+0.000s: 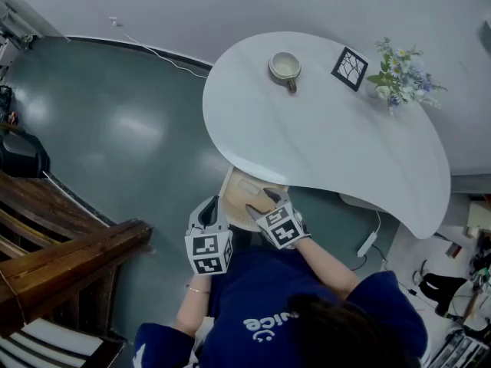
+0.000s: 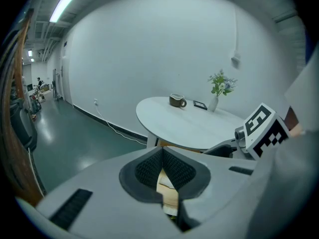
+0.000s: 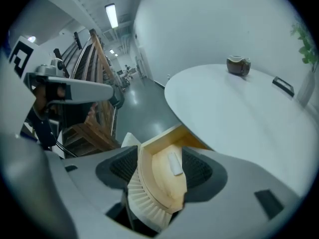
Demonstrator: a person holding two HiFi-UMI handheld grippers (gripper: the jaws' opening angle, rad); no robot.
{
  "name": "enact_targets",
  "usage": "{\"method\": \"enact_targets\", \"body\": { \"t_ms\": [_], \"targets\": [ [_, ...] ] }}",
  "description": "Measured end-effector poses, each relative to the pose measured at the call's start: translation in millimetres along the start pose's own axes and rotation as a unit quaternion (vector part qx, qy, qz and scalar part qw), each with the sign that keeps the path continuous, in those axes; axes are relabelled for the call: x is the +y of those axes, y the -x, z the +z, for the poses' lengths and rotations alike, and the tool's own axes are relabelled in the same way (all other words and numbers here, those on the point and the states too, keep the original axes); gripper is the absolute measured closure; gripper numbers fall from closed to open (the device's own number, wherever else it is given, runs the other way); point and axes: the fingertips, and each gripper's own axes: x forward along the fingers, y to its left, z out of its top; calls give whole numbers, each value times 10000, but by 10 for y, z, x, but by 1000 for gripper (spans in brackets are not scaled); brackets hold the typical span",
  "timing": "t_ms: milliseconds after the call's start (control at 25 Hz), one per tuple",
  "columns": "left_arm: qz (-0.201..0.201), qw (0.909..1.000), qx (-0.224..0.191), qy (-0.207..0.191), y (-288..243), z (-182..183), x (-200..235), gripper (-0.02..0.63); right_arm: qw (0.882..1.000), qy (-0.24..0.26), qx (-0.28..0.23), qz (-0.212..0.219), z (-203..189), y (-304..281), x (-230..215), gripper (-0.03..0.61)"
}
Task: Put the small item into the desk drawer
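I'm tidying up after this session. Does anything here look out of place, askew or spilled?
Only the drawer, which stands pulled out from under the white table with a small white item lying inside. On top, the mug and vase of flowers stand upright near the picture frame; nothing looks spilled.

White desk point(image 1: 330, 129), pale wooden drawer point(image 3: 159, 180), seemingly white small item point(image 3: 174, 163), dark teal floor point(image 1: 115, 129)

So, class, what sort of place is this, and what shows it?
Likely an office or studio room: a curved white desk with a mug and flower vase, a glossy floor, wooden stairs beside.
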Motion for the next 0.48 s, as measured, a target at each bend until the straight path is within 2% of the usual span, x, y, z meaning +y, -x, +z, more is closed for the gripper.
{"method": "enact_targets", "body": {
  "t_ms": [480],
  "targets": [
    [-222, 9990, -270, -269, -47, 268, 4, 610, 9961, -187, -702, -500, 301, 451, -95, 293]
  ]
}}
